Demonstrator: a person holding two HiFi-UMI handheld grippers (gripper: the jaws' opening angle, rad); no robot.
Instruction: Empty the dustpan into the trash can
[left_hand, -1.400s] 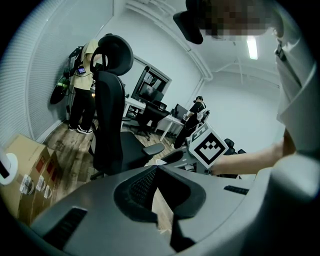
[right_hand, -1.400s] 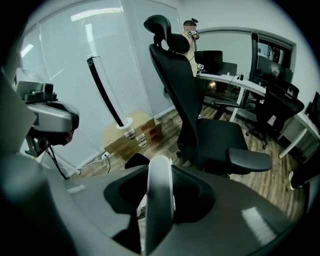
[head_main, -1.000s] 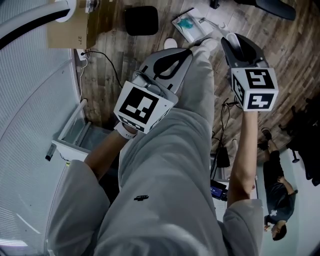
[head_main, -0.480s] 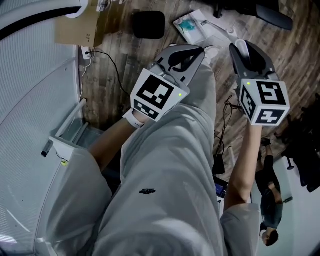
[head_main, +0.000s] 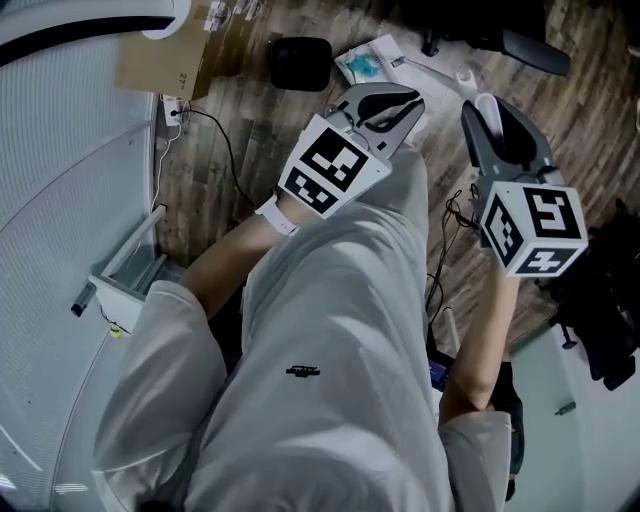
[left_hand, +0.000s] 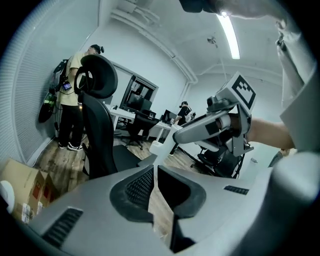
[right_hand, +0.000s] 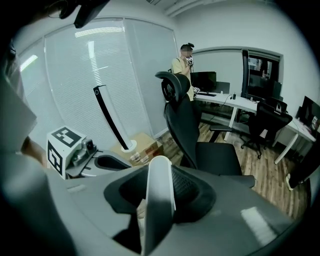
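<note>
Closest to me in the head view, the person's grey trouser leg (head_main: 330, 330) fills the middle, with a gripper on either side of it. The left claw (left_hand: 154, 175) stands only a sliver apart, and through the slit I see nothing but floor. The right claw (right_hand: 159, 172) is pinching the dustpan's white handle (right_hand: 159, 210), which stands upright between its pads. Following that handle away from me, the dustpan (head_main: 365, 58) hangs out ahead of both grippers over the wooden floor (head_main: 250, 130); I cannot tell whether it touches the boards. Just beside it sits the black trash can (head_main: 300, 62). Farther left lies a cardboard box (head_main: 165, 55).
</note>
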